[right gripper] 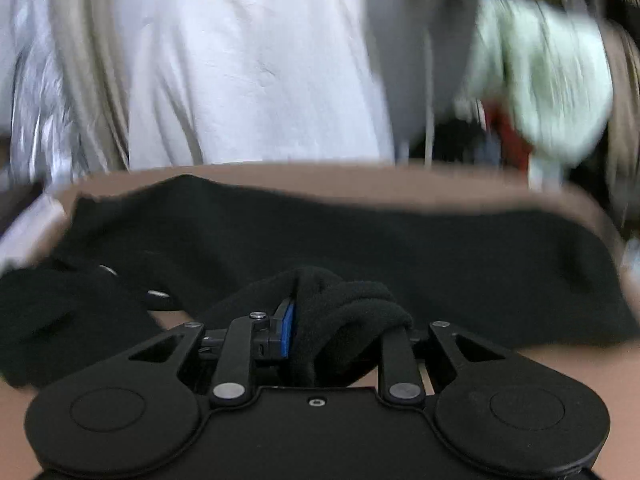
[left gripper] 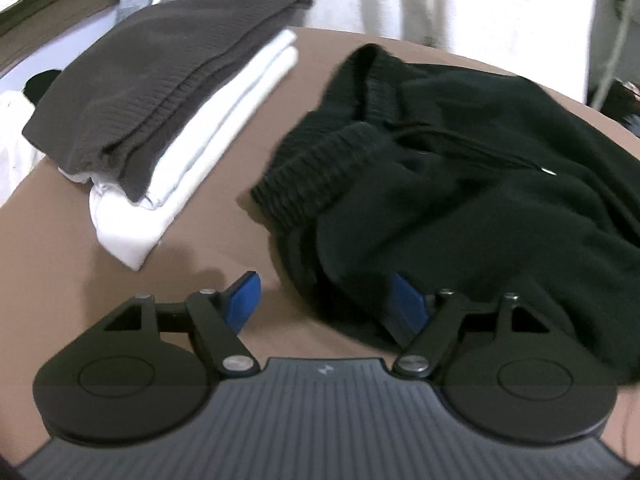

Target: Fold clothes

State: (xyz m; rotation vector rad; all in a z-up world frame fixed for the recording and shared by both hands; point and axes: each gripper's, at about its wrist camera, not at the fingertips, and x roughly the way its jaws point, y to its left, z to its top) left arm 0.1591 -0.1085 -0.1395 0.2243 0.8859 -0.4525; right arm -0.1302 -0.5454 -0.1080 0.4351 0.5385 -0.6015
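Note:
A black fleece garment (left gripper: 460, 184) with ribbed cuffs and a drawstring lies crumpled on the brown surface (left gripper: 60, 260). My left gripper (left gripper: 324, 304) is open at its near edge; the right blue pad (left gripper: 404, 304) is tucked under the cloth, the left pad (left gripper: 244, 296) is bare. In the right wrist view the same black garment (right gripper: 360, 240) stretches across the surface. My right gripper (right gripper: 344, 320) is shut on a bunched fold of it (right gripper: 352, 308).
A folded stack, a dark brown knit (left gripper: 140, 80) on white clothes (left gripper: 192, 148), sits at the left. White garments (right gripper: 240, 60) hang behind the surface's far edge. A pale green cloth (right gripper: 540, 80) hangs at the right, blurred.

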